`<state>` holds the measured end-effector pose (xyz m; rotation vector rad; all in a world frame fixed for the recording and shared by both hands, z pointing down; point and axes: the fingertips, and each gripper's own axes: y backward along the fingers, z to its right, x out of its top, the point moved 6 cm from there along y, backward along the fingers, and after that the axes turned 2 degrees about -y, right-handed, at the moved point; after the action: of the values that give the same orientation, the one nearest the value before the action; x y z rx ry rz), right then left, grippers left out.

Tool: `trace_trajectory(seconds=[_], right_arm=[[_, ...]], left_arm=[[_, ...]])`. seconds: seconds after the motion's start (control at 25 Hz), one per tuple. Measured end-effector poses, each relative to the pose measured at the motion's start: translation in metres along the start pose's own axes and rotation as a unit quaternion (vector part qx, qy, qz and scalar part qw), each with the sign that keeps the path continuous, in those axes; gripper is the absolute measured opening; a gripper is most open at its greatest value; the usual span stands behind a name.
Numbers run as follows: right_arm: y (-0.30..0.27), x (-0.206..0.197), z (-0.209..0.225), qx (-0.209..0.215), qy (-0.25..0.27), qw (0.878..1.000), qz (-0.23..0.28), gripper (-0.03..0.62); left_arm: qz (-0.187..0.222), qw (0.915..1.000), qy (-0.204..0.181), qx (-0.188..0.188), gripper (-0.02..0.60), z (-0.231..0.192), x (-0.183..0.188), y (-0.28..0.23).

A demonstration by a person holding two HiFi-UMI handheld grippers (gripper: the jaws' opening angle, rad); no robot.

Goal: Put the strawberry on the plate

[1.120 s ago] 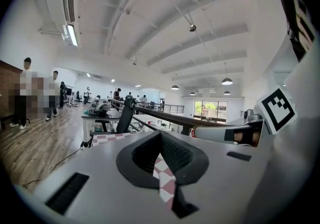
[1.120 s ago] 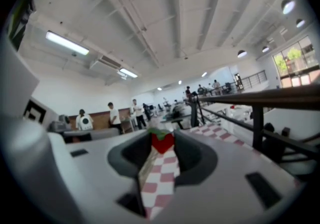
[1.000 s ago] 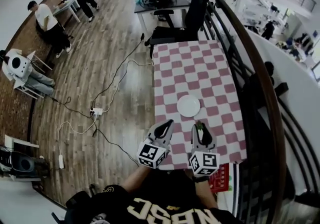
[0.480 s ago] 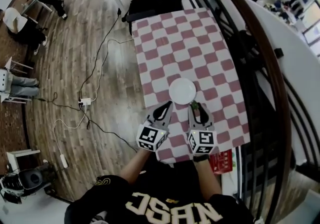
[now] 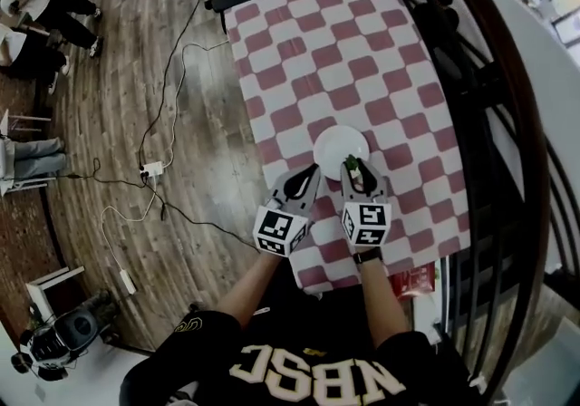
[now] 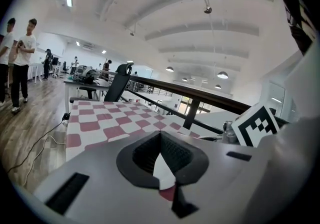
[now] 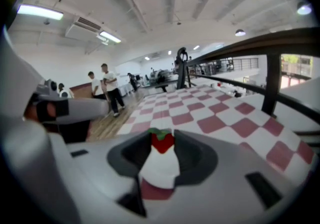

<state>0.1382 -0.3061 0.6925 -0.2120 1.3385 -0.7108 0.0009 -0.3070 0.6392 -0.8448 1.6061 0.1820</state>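
head view: a table [image 5: 381,51] under a red and white checked cloth carries a white plate [image 5: 337,137] near its front half. the person holds both tools side by side over the table's near end. the right tool [image 5: 356,178] reaches the near rim of the plate and has a strawberry [image 5: 353,172] at its tip, leaves up; whether the fruit touches the plate cannot be told. the left tool [image 5: 311,174] points at the plate's near left edge, its jaws drawn to a point. cables [image 5: 172,123] trail over the wooden floor [image 5: 118,78] to the left

left gripper view: the left tool [image 6: 160,135] has its jaws together at the tips with nothing between them, and the checked table [image 6: 100,123] runs ahead toward a black chair [image 6: 119,82]. a railing [image 6: 200,99] runs along the right

right gripper view: the right tool [image 7: 162,141] is clamped on the strawberry [image 7: 162,142], red with a green cap, pinched at the jaw tips above the checked table [image 7: 220,118]. two people [image 7: 107,90] stand on the floor beyond, to the left
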Motion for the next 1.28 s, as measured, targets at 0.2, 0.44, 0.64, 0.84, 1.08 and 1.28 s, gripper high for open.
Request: trace_trajectory(seconds=[0.2,0.44,0.64,0.84,1.08,1.28], right_arm=[[-0.030,-0.026,0.000,0.000,0.000,0.999,-0.045,0.146],[-0.053,-0.049,0.001,-0.008,0.005,0.996,-0.091,0.146],[-0.061,-0.059,0.003,-0.019,0.012,0.992,-0.128,0.146],[-0.063,-0.057,0.001,-0.012,0.026,0.988,-0.155,0.168],[-0.035,-0.038,-0.005,-0.005,0.022,0.992,-0.121,0.195],[0.001,-0.012,0.001,-0.006,0.012,0.998,-0.069,0.193]], left_arm=[[-0.018,0.9998,0.008,-0.009,0.015,-0.011,-0.022,-0.015],[-0.033,0.9991,0.023,-0.011,0.015,-0.019,-0.036,-0.024],[-0.040,0.9989,0.025,-0.008,0.015,-0.024,-0.037,-0.023],[-0.038,0.9990,0.025,-0.004,0.015,-0.023,-0.034,-0.021],[-0.031,0.9993,0.019,0.000,0.015,-0.010,-0.021,-0.009],[-0.009,0.9999,0.006,0.009,0.015,0.008,-0.002,0.002]])
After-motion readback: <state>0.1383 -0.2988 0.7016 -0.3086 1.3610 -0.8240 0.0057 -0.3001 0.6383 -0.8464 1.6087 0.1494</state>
